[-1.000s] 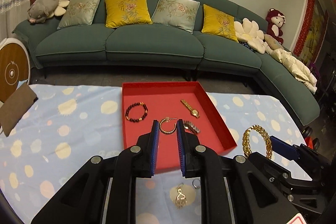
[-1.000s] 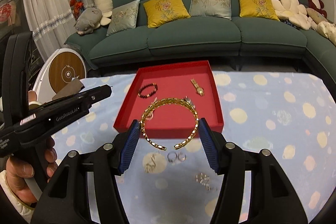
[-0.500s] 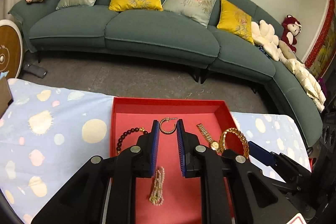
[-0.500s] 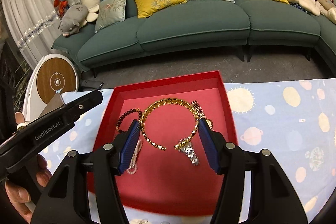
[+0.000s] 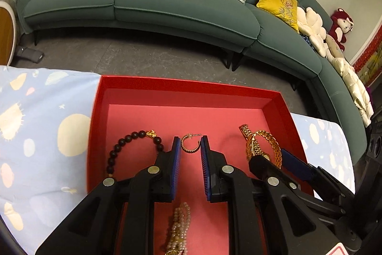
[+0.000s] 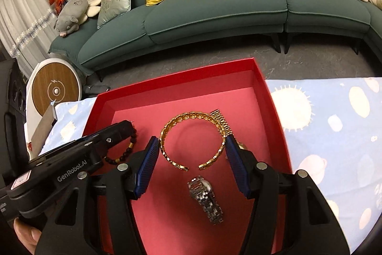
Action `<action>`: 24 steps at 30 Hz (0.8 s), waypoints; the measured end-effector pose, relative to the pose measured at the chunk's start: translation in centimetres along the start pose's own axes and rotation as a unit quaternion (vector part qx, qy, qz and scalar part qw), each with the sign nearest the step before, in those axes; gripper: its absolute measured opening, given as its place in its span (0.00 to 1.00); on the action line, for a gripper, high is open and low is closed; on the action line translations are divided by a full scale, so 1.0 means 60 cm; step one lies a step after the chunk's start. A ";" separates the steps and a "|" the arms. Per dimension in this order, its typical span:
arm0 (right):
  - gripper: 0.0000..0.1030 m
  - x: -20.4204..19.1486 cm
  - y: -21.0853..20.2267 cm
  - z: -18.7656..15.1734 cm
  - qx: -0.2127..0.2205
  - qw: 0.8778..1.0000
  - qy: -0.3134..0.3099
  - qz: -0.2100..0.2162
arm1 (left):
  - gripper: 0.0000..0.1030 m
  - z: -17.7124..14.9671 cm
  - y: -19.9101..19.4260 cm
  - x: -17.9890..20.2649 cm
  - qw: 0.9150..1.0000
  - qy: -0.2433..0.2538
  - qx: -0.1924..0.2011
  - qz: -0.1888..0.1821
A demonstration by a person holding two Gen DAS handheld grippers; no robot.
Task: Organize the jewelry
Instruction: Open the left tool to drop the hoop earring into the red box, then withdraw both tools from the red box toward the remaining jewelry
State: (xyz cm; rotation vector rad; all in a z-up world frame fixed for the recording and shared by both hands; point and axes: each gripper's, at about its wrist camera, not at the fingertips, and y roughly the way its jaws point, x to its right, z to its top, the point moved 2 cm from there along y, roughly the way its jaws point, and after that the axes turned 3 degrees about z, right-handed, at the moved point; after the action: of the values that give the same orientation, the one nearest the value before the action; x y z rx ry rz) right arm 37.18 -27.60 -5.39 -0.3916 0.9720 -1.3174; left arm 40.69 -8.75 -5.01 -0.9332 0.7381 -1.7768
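Both tools are now hanging over the red tray (image 5: 100, 111) instead of the desk w/ its blue cloth (image 5: 35, 135). The left tool (image 5: 190, 147) is gripping a gold hoop earring (image 5: 190, 144), jaws nearly closed. The right tool (image 6: 192, 149) is clamping a gold cuff bangle (image 6: 193, 135) at half width; both pieces are looking ready to drop into the tray.

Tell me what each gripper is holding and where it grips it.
Left gripper: a gold hoop earring, pinched across its sides. Right gripper: an open gold cuff bangle, clamped across its two outer sides, gap toward the camera. Both hang over the red tray.
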 end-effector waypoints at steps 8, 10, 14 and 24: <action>0.55 0.008 -0.001 0.002 -0.003 1.000 0.004 0.008 | 0.20 0.006 0.000 0.000 1.000 -0.001 -0.015 -0.003; 0.55 0.010 -0.008 0.003 0.001 1.000 0.006 0.008 | 0.32 0.007 -0.007 -0.001 1.000 -0.001 -0.011 0.001; 0.55 0.011 -0.034 0.009 0.017 1.000 0.004 0.009 | 0.47 0.009 -0.028 0.002 1.000 0.005 0.005 0.008; 0.55 0.000 -0.146 0.024 0.060 0.998 -0.015 -0.002 | 0.49 0.013 -0.140 0.020 0.998 0.016 0.052 0.016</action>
State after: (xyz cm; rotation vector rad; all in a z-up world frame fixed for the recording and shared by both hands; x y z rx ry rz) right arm 32.83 -30.26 1.86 -0.3204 0.8632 -1.3633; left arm 37.13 -6.94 2.49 -0.8212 0.6692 -1.7879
